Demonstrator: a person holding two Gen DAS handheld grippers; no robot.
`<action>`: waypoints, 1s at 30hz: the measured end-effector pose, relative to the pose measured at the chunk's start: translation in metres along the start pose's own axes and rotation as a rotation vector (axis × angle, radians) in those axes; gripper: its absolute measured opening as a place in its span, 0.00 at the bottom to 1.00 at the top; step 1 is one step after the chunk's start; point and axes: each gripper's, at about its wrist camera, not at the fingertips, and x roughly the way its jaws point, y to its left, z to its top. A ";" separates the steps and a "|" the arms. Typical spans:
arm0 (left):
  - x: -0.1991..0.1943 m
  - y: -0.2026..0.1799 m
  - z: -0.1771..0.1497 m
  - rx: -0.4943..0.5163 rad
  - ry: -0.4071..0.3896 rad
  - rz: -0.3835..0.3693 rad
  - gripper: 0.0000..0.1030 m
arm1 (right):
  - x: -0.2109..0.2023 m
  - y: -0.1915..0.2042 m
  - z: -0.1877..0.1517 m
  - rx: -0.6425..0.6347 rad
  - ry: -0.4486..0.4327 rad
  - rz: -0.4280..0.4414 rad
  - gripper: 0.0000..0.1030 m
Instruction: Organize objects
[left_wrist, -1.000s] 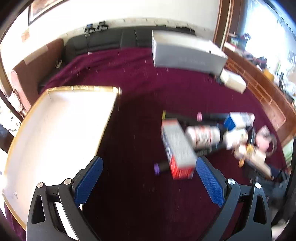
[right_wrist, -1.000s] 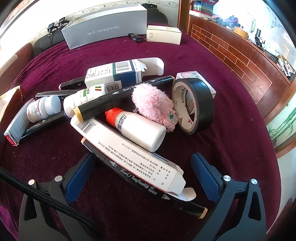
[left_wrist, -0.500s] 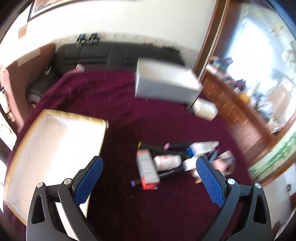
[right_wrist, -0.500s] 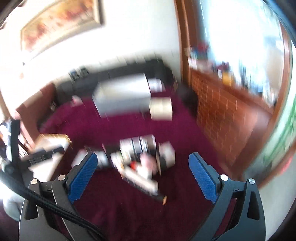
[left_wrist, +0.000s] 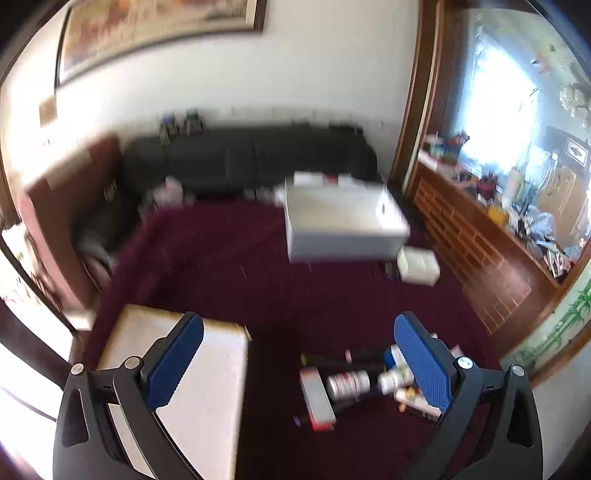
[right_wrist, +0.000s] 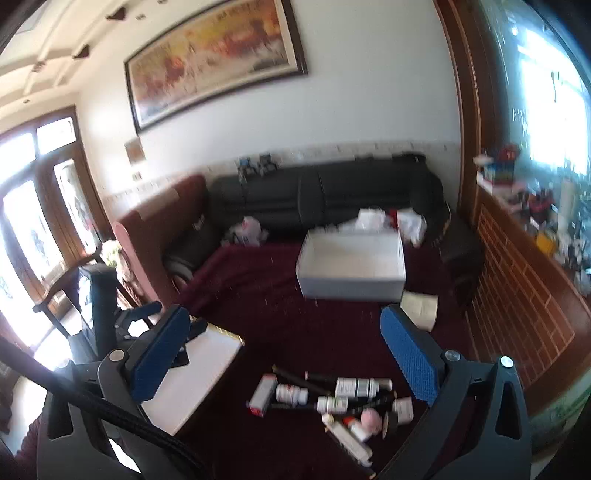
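On the dark maroon cloth-covered tabletop (right_wrist: 266, 295), no label or writing can be read; both views are blurred. A heap of small things (right_wrist: 332, 402) lies near the tabletop's near edge: white bottles, black marker pens, a flat red-ended carton, a pink fluffy ball and a roll of black tape, touching or overlapping one another. Just to its left sits a shallow white tray with a gold rim (right_wrist: 207, 365), its inside bare. Toward the far edge stands a large open white box (right_wrist: 351, 266), showing only its bare white floor, with a small cream carton (right_wrist: 419, 308) just beside its right corner. Beyond the far edge runs a black leather sofa (right_wrist: 314, 195) under a long framed painting (right_wrist: 218, 59) on a white wall; a brown wooden counter (right_wrist: 524, 295) lines the right side. Both grippers are high above the heap: the left gripper (left_wrist: 299, 358) and the right gripper (right_wrist: 280, 350) each have blue pads wide apart, holding nothing.
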 end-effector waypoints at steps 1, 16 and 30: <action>0.019 -0.001 -0.016 -0.006 0.032 0.007 0.98 | 0.020 -0.003 -0.022 -0.001 0.024 -0.020 1.00; 0.158 -0.025 -0.118 0.129 0.198 0.193 0.70 | 0.117 -0.056 -0.169 0.142 0.193 -0.044 1.00; 0.158 -0.024 -0.124 0.075 0.252 0.041 0.22 | 0.133 -0.067 -0.180 0.227 0.252 -0.051 1.00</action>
